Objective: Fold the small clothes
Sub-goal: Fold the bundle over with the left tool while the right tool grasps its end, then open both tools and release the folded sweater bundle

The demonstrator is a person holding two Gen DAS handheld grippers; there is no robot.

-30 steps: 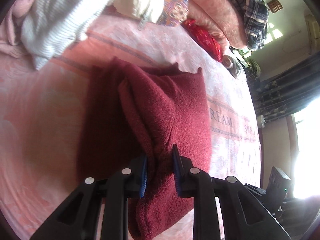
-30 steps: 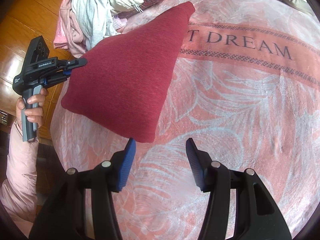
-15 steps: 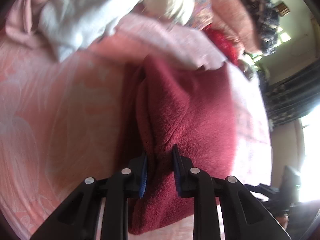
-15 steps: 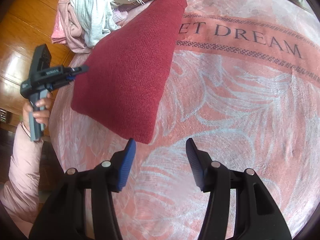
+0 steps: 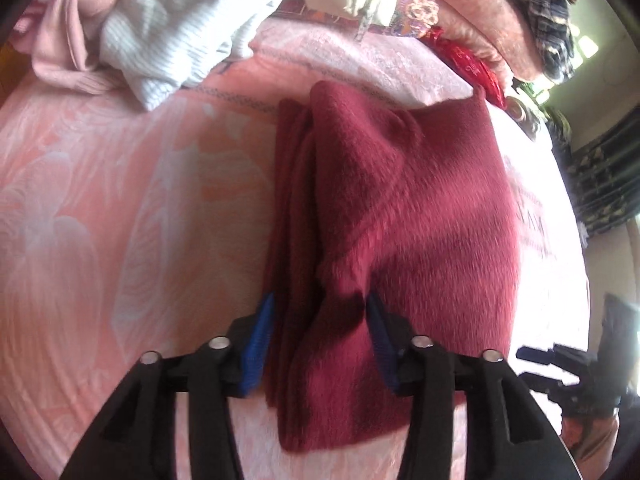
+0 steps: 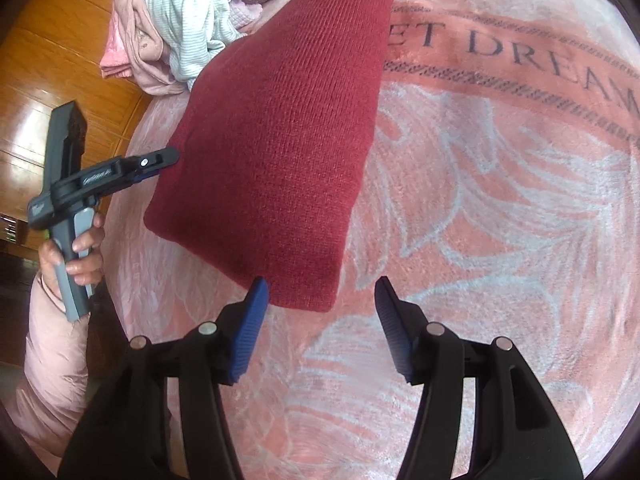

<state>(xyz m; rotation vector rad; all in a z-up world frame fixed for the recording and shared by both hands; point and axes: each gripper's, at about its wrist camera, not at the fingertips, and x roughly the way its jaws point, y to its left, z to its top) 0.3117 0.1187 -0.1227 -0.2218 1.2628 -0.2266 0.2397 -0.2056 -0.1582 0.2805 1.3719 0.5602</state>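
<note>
Maroon knit (image 6: pixel 276 140) sits folded on your pink blanket (image 6: pixel 500 216); your left gripper (image 5: pixel 320 312) is opening with its edge loose between the pads, right gripper (image 6: pixel 320 300) gaping wide, holding nothing. Clothes pile (image 5: pixel 168 28) beyond.

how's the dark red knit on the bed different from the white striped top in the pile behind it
The dark red knit is folded into a flat, neat block; the white striped top is crumpled. The red knit lies alone on the pink blanket; the striped top is heaped with other clothes. The red looks thick and fuzzy, the white thinner and ribbed. Both are knitted.
</note>
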